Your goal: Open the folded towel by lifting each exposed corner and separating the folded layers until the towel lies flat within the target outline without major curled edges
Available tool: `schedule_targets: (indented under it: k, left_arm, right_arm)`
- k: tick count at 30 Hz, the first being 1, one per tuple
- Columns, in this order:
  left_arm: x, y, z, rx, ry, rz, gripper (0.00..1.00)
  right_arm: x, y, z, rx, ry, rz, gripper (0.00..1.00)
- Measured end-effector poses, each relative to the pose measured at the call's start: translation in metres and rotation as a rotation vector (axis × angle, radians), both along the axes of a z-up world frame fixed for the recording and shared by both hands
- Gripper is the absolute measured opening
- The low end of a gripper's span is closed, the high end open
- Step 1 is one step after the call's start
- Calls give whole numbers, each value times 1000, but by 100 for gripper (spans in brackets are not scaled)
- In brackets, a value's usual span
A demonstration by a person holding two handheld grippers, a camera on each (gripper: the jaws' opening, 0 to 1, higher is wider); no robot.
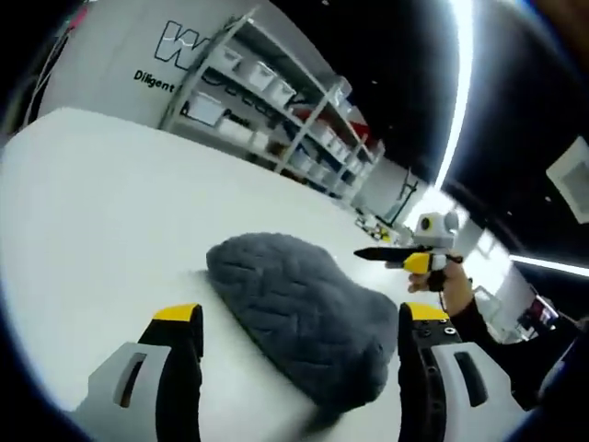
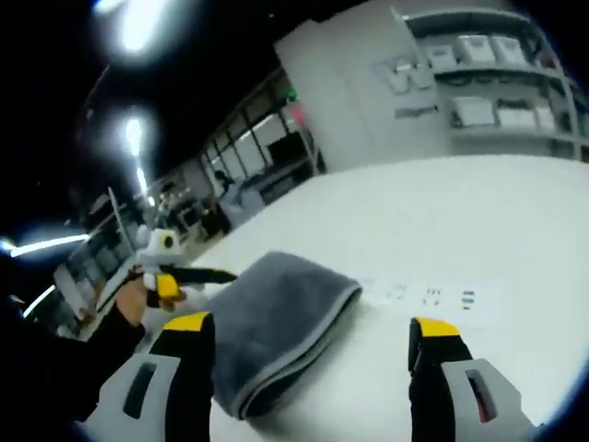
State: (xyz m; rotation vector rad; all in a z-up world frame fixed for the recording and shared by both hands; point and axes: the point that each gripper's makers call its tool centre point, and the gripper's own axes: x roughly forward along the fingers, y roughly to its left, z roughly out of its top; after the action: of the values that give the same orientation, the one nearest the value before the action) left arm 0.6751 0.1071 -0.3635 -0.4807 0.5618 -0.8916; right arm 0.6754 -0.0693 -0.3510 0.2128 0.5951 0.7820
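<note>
While my left gripper [image 1: 299, 345] and right gripper [image 2: 313, 354] stand spread and empty, the towel [image 1: 299, 308] lies folded on the table [image 1: 110, 212].
It is grey, ribbed, thick-layered, its folded edge rounded.

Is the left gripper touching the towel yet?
Apart. In the right gripper view, the left gripper hovers beside the folded towel, with white table showing between them.

The left gripper [image 1: 299, 345] hangs with jaws apart over the folded grey towel [image 1: 304, 308] on the white table [image 1: 110, 203].
</note>
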Motion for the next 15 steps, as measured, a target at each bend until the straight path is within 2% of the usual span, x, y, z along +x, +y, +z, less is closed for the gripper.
schedule_targets:
  k: [2, 8, 11, 13, 15]
  left_arm:
    - [0, -2, 1, -33, 26, -6, 78]
    - [-7, -13, 1, -19, 24, -20, 76]
    - [-8, -14, -5, -25, 42, -17, 73]
    - [-8, -17, -5, -31, 49, -18, 67]
    - [-2, -12, -10, -10, 58, 30, 64]
  right_arm:
    - [-1, 6, -7, -12, 16, 19, 84]
    - [-18, 19, -12, 8, 34, 28, 81]
    - [-15, 24, -10, 104, 86, 7, 78]
    - [-12, 25, -9, 163, 120, 4, 73]
    - [-5, 22, -10, 184, 132, -4, 72]
